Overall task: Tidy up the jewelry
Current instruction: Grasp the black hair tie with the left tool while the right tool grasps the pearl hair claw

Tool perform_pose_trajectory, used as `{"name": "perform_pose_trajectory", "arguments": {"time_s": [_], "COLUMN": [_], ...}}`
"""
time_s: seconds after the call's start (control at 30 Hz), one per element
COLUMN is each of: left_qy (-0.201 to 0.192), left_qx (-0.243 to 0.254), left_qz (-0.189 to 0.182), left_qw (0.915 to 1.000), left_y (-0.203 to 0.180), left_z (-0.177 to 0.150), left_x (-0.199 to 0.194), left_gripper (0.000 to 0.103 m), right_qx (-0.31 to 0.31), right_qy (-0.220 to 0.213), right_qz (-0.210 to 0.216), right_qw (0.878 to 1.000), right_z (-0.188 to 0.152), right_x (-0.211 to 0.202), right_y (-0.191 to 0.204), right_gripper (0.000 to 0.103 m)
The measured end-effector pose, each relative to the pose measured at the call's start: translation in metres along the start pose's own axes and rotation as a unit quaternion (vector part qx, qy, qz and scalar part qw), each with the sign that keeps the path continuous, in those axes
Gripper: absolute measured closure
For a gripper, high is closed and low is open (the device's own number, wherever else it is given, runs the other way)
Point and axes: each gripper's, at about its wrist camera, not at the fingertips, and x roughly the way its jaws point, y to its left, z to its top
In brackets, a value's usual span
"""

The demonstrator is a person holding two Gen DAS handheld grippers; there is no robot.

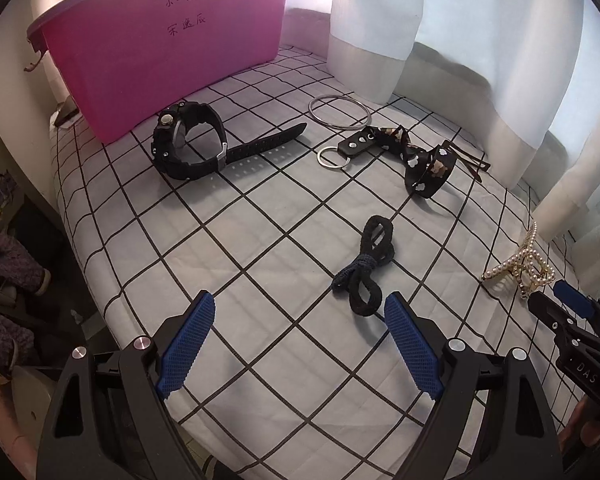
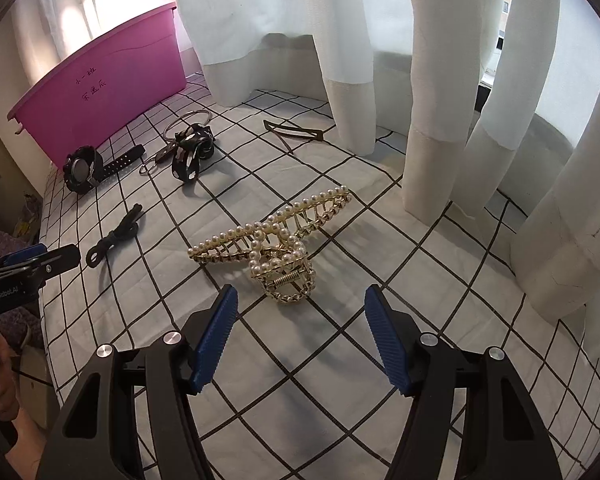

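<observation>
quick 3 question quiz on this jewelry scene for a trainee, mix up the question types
1. True or false: the right gripper is already clamped on the pearl hair claw.
2. Which item lies nearest the pink bin? A) black watch B) black hair tie C) pearl hair claw
3. Fill in: the left gripper hangs open just short of the ____.

Key
1. False. Its jaws stand open, with the claw lying ahead of them on the checked sheet.
2. A
3. black hair tie
</observation>
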Motion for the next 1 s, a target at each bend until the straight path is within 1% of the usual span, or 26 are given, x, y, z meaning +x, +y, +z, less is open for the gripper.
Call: {"name": "perform_pose_trajectory", "arguments": {"time_s": [0.2, 0.4, 0.6, 0.8, 0.83, 0.93, 0.97, 1.0], "left_qy": [-0.005, -0.008, -0.008, -0.018, -0.020, -0.027, -0.030, -0.033], "left_qx": [0.003, 0.003, 0.000, 0.009, 0.009, 0.003, -0.004, -0.002], "left_qz": [0.007, 0.018, 0.027, 0.033, 0.035, 0.048, 0.039, 0.040], "left_qw": [1.0000, 0.9998, 0.9996, 0.9992, 0.9992, 0.9985, 0.9988, 0.9986], "left_y": [-0.016, -0.020, -0.022, -0.026, -0.027, -0.025, -0.022, -0.021], "left_z": [0.001, 0.005, 0.010, 0.013, 0.013, 0.015, 0.015, 0.015], "left_x": [0.015, 0.025, 0.035, 0.038, 0.039, 0.044, 0.045, 0.045], "left_gripper": [0.018, 0.018, 0.018, 0.018, 0.017, 0.006, 0.005, 0.005], "right_qx": [-0.028, -0.035, -0.040, -0.048, -0.049, -0.052, -0.056, -0.060], "right_qy": [-0.009, -0.007, -0.011, -0.010, -0.010, -0.012, -0.013, -0.014], "right_qz": [0.010, 0.016, 0.015, 0.006, 0.004, 0.001, -0.003, -0.006], "right_qw": [1.000, 0.999, 0.999, 0.999, 0.999, 0.999, 0.998, 0.998], "right_z": [0.004, 0.005, 0.007, 0.011, 0.011, 0.012, 0.012, 0.012], "right_x": [0.009, 0.020, 0.023, 0.027, 0.028, 0.029, 0.030, 0.031], "right_y": [0.002, 0.000, 0.001, 0.005, 0.005, 0.006, 0.008, 0.009], "right_gripper": [0.040, 0.040, 0.040, 0.040, 0.040, 0.039, 0.039, 0.038]}}
